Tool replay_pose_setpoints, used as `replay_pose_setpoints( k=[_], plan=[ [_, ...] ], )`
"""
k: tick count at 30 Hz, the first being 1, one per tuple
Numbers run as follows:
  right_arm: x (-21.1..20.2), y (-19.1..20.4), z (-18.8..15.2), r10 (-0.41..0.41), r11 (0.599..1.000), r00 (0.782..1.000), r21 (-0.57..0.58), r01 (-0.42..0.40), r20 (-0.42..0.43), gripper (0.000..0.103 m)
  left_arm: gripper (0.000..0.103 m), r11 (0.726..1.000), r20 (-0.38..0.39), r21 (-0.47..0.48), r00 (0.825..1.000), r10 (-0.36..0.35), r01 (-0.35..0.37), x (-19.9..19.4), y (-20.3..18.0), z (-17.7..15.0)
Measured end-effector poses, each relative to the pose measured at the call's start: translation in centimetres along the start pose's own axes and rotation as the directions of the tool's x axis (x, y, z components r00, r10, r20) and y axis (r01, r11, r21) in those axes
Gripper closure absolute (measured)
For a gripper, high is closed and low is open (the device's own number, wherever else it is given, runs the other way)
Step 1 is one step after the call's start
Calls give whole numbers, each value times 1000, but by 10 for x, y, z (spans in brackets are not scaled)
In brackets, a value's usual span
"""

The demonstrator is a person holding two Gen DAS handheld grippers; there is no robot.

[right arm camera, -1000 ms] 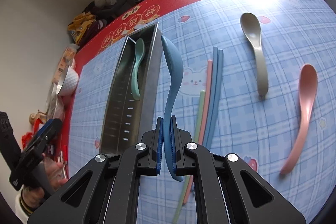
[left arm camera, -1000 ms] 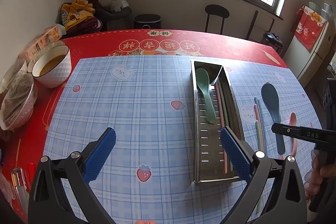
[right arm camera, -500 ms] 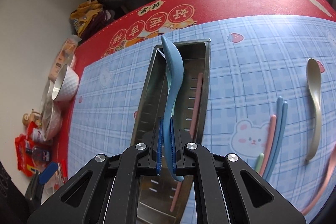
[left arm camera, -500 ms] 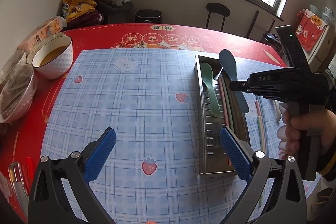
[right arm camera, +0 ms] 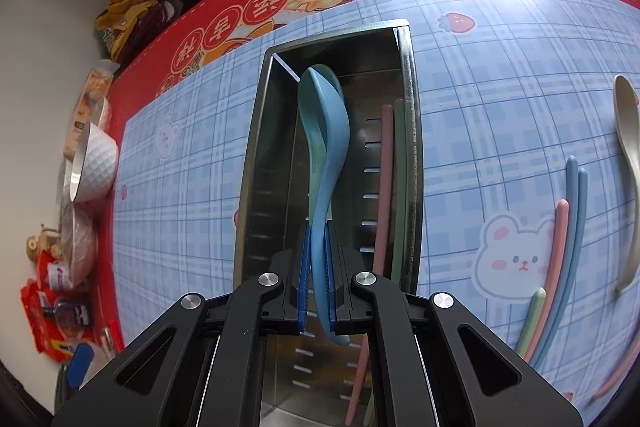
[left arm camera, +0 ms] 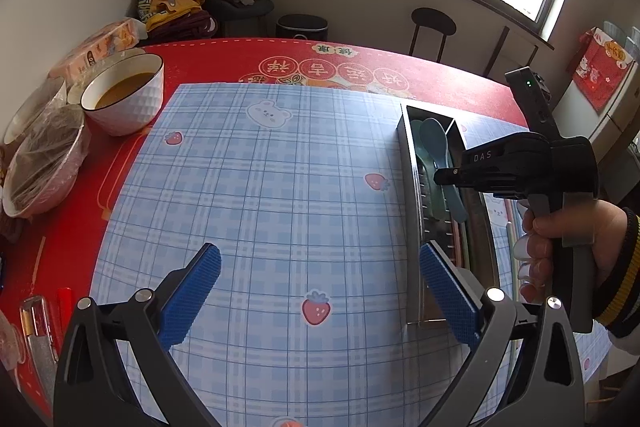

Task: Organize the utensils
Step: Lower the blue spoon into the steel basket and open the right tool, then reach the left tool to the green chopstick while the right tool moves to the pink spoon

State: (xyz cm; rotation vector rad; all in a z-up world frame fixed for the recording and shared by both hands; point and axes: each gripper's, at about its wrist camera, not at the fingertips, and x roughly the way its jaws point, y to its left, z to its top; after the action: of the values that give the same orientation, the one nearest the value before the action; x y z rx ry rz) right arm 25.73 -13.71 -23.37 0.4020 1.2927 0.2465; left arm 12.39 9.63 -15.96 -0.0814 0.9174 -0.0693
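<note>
My right gripper (right arm camera: pixel 318 247) (left arm camera: pixel 440 173) is shut on the handle of a blue spoon (right arm camera: pixel 330 131) (left arm camera: pixel 438 143), holding it over the steel utensil tray (right arm camera: pixel 412 107) (left arm camera: pixel 412 227). A green spoon (right arm camera: pixel 310 131) lies in the tray's left compartment just under it. One pink and one green chopstick (right arm camera: pixel 386 167) lie in the right compartment. On the mat to the right rest blue, pink and green chopsticks (right arm camera: pixel 570 227) and a beige spoon (right arm camera: pixel 628 147). My left gripper (left arm camera: pixel 320 283) hangs open above the checked mat, left of the tray, holding nothing.
A white bowl of brown liquid (left arm camera: pixel 124 95) and plastic-wrapped bowls (left arm camera: pixel 40 163) stand at the table's left edge, with snack packets (right arm camera: pixel 52 311) near them. A person's hand (left arm camera: pixel 560 239) holds the right gripper's handle. Chairs and a window are beyond the table.
The right gripper carried the blue spoon leftwards from beside the loose chopsticks to above the tray, then lowered it towards the green spoon. The left gripper drifted slightly and stayed open.
</note>
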Motion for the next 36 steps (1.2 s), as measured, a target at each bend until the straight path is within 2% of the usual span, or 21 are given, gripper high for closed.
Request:
replay_pose_setpoints(
  k=[7, 13, 21, 29, 36],
  plan=[
    [2, 5, 7, -2, 999, 1000, -47, 2, -2, 94, 6, 1000, -10, -1, 1000, -4, 4, -3, -1, -4],
    [-14, 10, 5, -36, 992, 998, -116, 41, 46, 94, 6, 1000, -9, 10, 1000, 2, -2, -5, -6, -4],
    [-62, -2, -13, -4, 987, 987, -156, 29, 158, 94, 6, 999, 3, 31, 1000, -24, 24, -9, -26, 2],
    [-118, -61, -61, -14, 994, 957, -97, 44, 291, 94, 7, 994, -8, 95, 998, -57, 57, -7, -69, 6],
    [-142, -131, -105, -91, 996, 942, 11, 92, 324, 94, 28, 974, -89, 169, 986, -140, 154, 9, -124, -5]
  ],
)
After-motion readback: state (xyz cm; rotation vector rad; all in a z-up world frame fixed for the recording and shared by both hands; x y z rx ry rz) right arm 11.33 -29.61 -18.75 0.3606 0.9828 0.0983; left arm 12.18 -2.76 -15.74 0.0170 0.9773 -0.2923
